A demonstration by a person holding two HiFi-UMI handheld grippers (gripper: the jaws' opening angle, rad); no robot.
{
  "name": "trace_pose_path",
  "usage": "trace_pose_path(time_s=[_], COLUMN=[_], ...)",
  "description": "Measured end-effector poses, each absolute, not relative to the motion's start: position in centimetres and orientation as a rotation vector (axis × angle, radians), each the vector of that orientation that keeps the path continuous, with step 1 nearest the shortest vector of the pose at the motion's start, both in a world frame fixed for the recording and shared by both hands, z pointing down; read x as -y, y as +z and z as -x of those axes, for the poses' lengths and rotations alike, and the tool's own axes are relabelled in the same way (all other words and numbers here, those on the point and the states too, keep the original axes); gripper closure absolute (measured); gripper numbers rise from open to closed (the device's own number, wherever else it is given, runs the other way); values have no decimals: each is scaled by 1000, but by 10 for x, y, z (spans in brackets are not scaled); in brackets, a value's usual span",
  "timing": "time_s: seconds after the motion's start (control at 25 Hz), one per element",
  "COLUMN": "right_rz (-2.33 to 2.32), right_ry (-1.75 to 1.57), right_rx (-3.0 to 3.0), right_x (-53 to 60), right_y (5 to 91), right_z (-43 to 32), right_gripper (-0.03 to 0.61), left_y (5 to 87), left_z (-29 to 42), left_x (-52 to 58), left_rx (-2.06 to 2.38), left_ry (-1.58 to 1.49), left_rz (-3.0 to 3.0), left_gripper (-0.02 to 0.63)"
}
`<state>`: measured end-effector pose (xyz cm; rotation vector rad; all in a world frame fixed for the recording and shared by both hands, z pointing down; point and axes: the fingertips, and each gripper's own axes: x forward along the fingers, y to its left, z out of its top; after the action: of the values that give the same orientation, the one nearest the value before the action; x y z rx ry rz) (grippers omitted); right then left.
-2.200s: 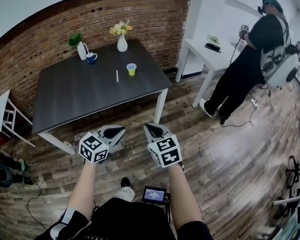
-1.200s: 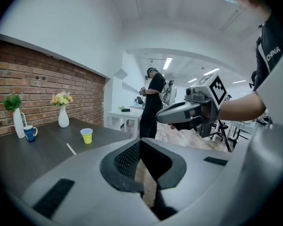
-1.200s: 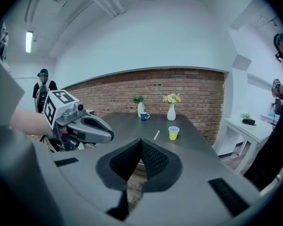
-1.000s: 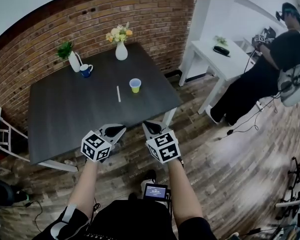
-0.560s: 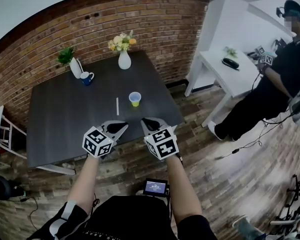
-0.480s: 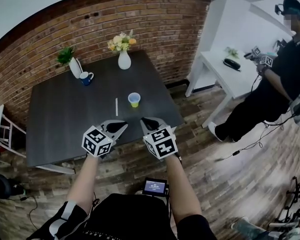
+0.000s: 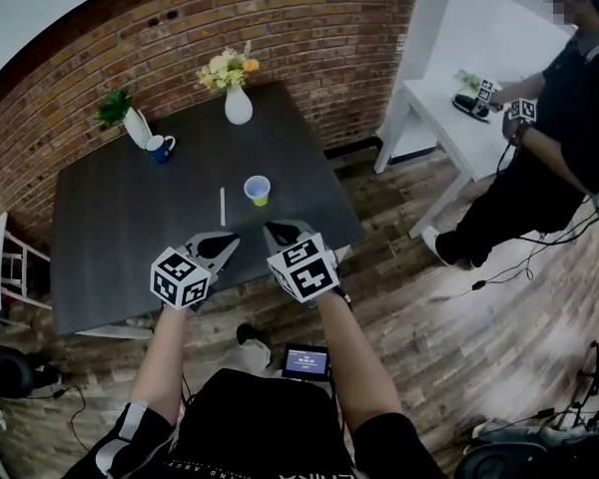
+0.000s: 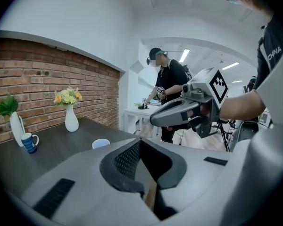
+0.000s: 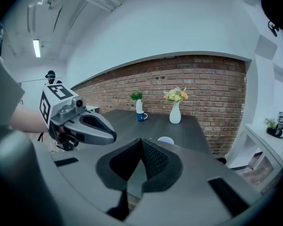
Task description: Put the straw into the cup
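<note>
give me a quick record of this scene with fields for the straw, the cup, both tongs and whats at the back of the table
straw: lying flat on the dark table, left of the cup, not touching it
cup: upright, no straw in it
left tongs: jaws together, holding nothing, short of the straw
right tongs: jaws together, holding nothing, short of the cup
back of table: white vase of flowers, blue mug, white vase with a green plant
task state: not yet begun
</note>
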<state>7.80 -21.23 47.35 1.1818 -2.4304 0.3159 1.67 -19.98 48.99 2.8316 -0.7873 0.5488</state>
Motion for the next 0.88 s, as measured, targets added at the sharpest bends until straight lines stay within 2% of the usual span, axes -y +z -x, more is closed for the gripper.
trace_pose_path(time_s=[0.88], right_rz=[-1212], right_ry=[407], right_rx=[2320], right_x=[364], right_y=[504], right_z=[-49], right_gripper=[572], left_y=[523], left_z=[4], left_x=[355], left_rx=[771], left_ry=[569], left_rz=[-2820], left_gripper=[611])
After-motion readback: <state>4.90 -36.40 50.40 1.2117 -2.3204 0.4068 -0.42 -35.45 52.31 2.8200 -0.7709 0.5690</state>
